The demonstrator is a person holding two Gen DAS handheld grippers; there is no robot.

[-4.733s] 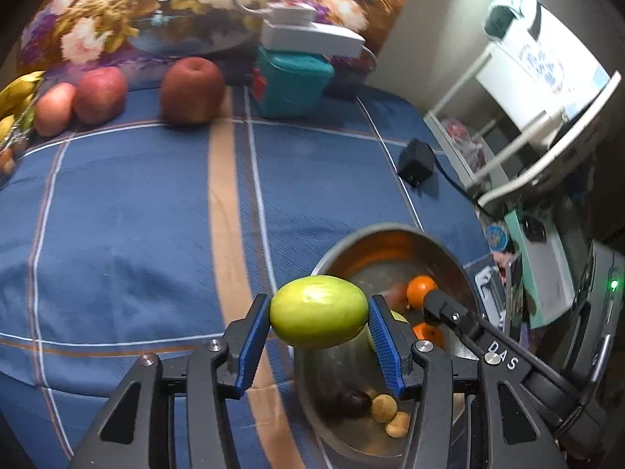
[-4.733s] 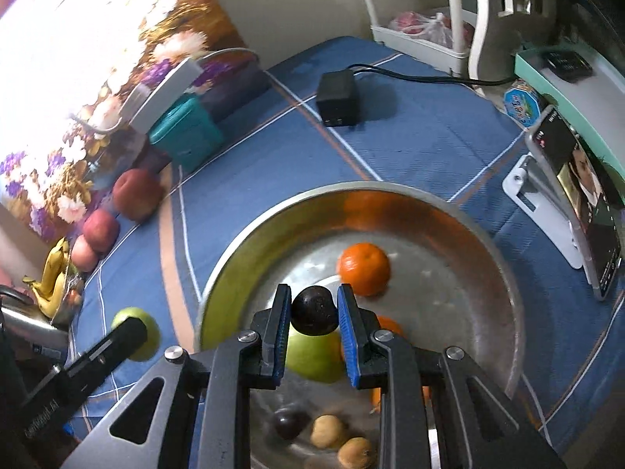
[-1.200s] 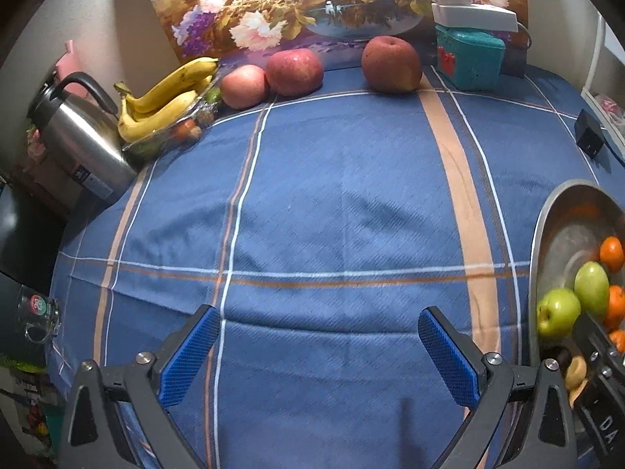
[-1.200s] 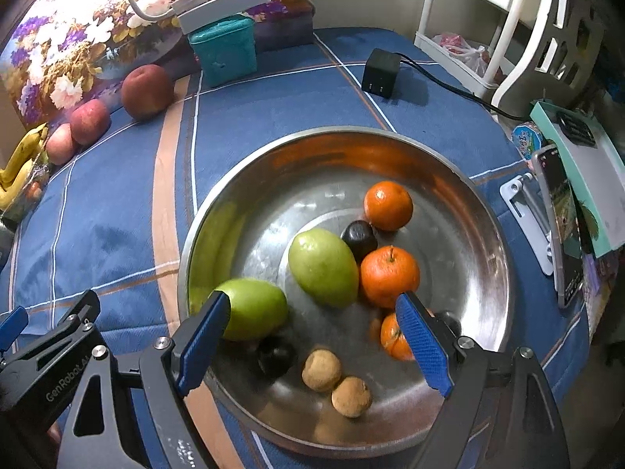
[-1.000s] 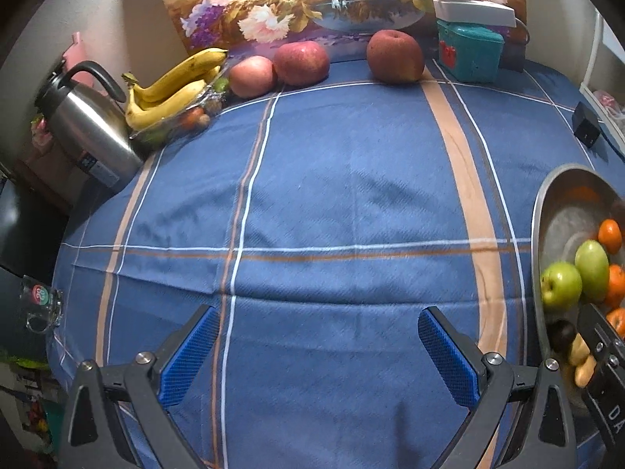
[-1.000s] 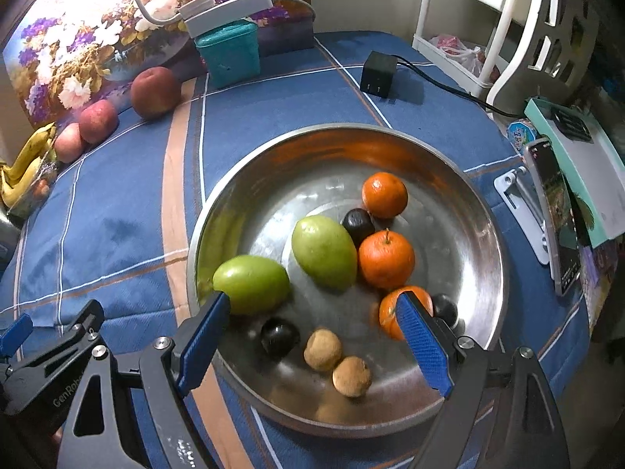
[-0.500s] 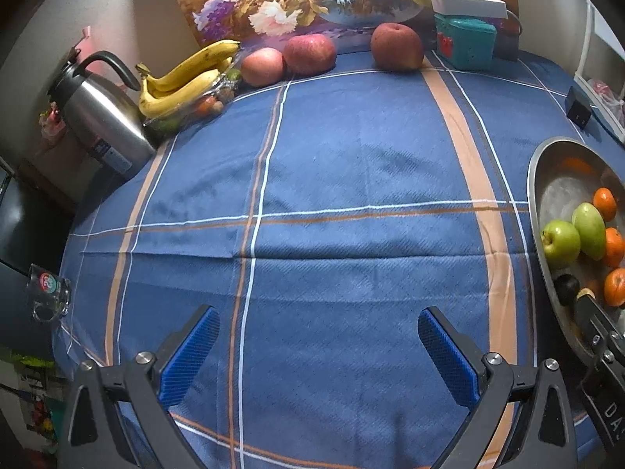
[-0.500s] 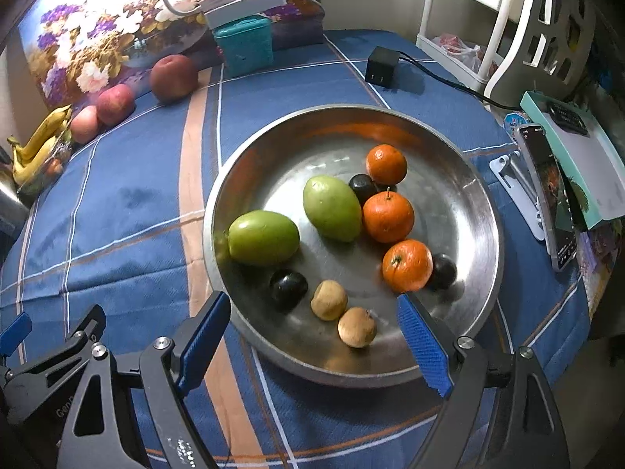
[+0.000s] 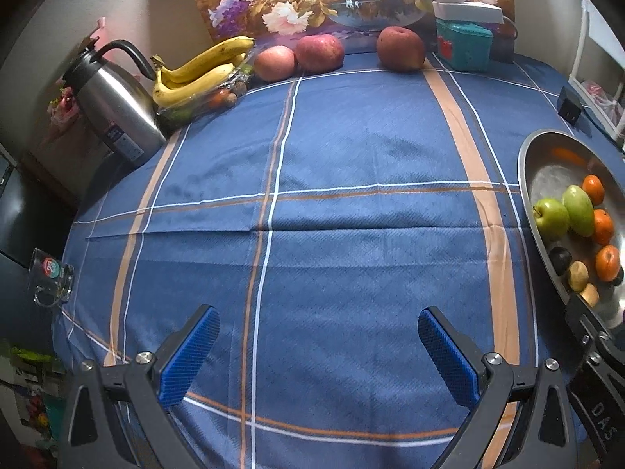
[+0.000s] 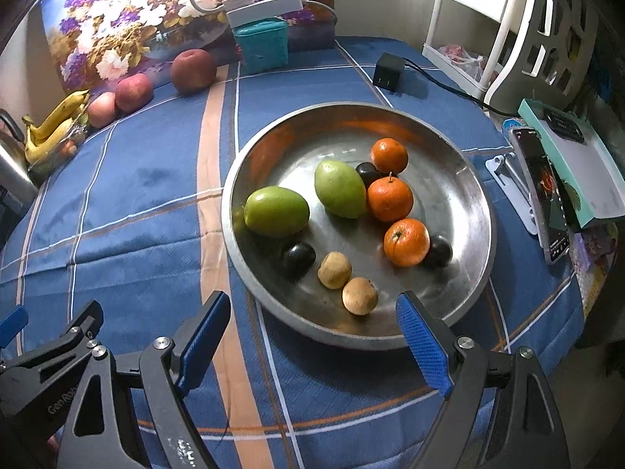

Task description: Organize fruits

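Both my left gripper (image 9: pixel 318 355) and right gripper (image 10: pixel 314 342) are wide open, empty; round steel bowl (image 10: pixel 474 179) looks loaded, red apples (image 9: pixel 318 52) upper centre probably next.

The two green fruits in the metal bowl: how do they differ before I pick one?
The rounder green fruit lies near the bowl's left rim, long axis roughly sideways in the right wrist view, touching nothing else. The pointed green fruit sits nearer the middle, tilted with its narrow end toward the lower right, and looks paler; it rests against an orange and by a dark fruit. Both are smooth, green and similar in size.
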